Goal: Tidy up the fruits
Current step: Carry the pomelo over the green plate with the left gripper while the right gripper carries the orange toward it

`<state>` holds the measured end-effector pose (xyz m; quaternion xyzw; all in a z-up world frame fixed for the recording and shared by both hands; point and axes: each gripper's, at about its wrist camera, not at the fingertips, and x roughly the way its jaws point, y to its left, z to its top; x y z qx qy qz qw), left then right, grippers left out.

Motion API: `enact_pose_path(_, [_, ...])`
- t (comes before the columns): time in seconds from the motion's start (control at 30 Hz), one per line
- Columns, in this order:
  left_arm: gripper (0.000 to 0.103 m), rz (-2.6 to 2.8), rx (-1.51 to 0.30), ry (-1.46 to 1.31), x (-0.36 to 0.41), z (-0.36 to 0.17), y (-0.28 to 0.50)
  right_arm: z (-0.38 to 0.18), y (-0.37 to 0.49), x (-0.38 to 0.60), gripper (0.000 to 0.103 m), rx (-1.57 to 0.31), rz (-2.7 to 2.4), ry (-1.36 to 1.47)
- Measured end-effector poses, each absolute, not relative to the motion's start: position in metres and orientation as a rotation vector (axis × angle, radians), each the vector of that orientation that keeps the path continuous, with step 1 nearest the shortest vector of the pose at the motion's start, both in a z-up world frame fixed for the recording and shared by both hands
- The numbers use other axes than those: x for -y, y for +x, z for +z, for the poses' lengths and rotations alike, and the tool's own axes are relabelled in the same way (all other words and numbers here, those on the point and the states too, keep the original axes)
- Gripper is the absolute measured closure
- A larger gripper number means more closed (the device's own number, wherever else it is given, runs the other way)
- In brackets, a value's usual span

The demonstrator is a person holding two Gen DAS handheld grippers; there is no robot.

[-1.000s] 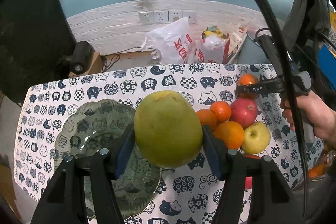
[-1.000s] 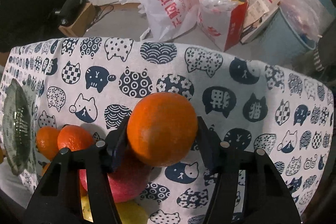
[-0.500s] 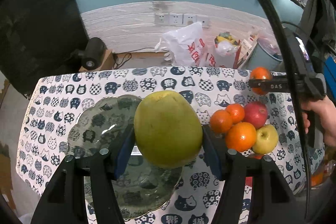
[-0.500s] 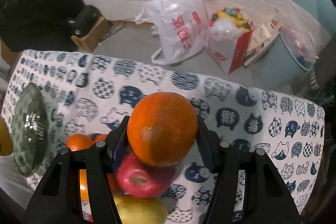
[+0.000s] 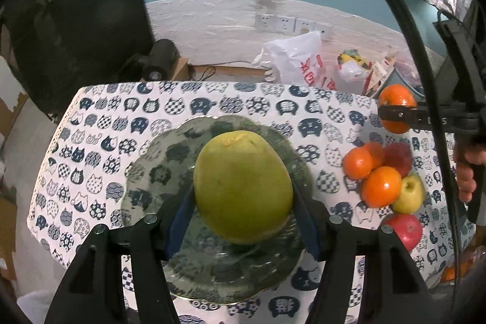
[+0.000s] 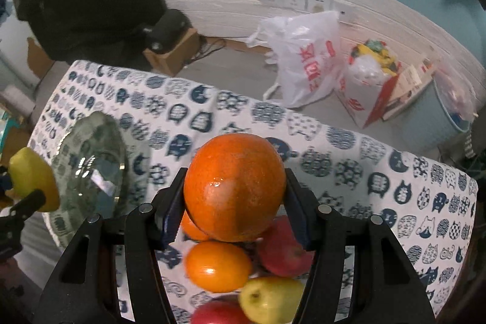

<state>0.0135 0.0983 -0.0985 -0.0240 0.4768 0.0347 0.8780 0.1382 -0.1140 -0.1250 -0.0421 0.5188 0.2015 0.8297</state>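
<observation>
My left gripper (image 5: 243, 202) is shut on a large green pomelo (image 5: 243, 187) and holds it above a green glass plate (image 5: 158, 172) on the cat-print tablecloth. My right gripper (image 6: 234, 202) is shut on an orange (image 6: 234, 187), held above a pile of fruit: oranges (image 6: 217, 266), red apples (image 6: 285, 251) and a yellow-green apple (image 6: 270, 299). The left wrist view shows the right gripper with its orange (image 5: 396, 102) at the right, above the pile (image 5: 381, 185). The right wrist view shows the pomelo (image 6: 33, 178) and plate (image 6: 91, 160) at the left.
The table (image 5: 100, 123) ends at a far edge, with floor behind. There stand a white plastic bag (image 6: 306, 56), a red and white bag (image 6: 367, 81), a blue bin (image 6: 446, 111), and a wooden box with a dark device (image 6: 170, 29). A dark panel (image 5: 73, 5) stands at the back left.
Both grippers rose and pulled back from the table with their fruit. The left gripper with the pomelo shifted over the plate. The right gripper lifted the orange higher above the pile.
</observation>
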Motion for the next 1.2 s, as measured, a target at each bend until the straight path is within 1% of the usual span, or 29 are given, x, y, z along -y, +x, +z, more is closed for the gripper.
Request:
enact_pose_path(0.53, [0.039,0.145,-1.054,-0.111,-0.149,-0.13,-0.005,-0.121,0.113,0.034,0.044,-1.11,0.575,-0.151])
enact_pose_path(1.2, [0.039,0.167,-1.175,-0.149,-0.169,-0.18,-0.009,-0.123,0.096,-0.017,0.044,-1.121,0.664,-0.187])
